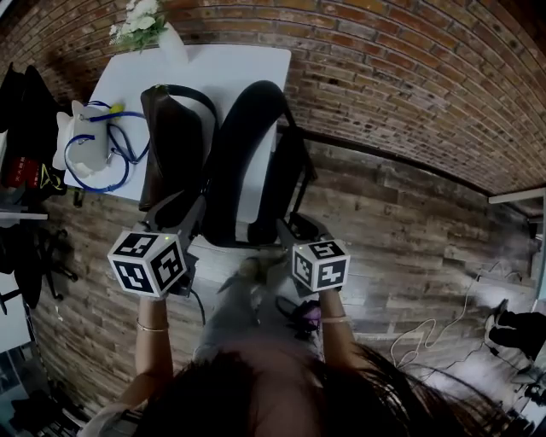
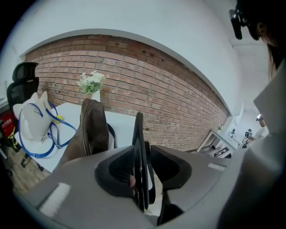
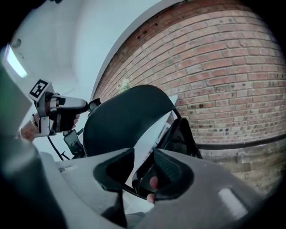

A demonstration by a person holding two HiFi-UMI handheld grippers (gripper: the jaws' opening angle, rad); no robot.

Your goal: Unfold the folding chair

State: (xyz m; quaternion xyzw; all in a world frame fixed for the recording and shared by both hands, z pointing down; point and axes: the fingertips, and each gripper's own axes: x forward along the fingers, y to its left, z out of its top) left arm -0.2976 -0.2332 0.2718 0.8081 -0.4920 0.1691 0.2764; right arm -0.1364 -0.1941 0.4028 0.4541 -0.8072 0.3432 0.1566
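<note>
A black folding chair (image 1: 243, 145) stands against the white table (image 1: 222, 64), its panels close together. My left gripper (image 1: 182, 226) is at the chair's lower left side. In the left gripper view the chair's thin black edge (image 2: 138, 134) stands upright between the jaws of the left gripper (image 2: 140, 172); the pads sit apart from it. My right gripper (image 1: 294, 230) is at the chair's lower right side. In the right gripper view the right gripper (image 3: 143, 176) straddles a black rim below the curved chair panel (image 3: 120, 120), with white showing beside the left pad.
A brown bag (image 1: 171, 145) leans on the table beside the chair's left side. A white object with a blue cord (image 1: 90, 145) and a flower vase (image 1: 141, 21) sit on the table. A brick wall (image 1: 409, 77) is behind. Cables (image 1: 426, 337) lie on the wooden floor at right.
</note>
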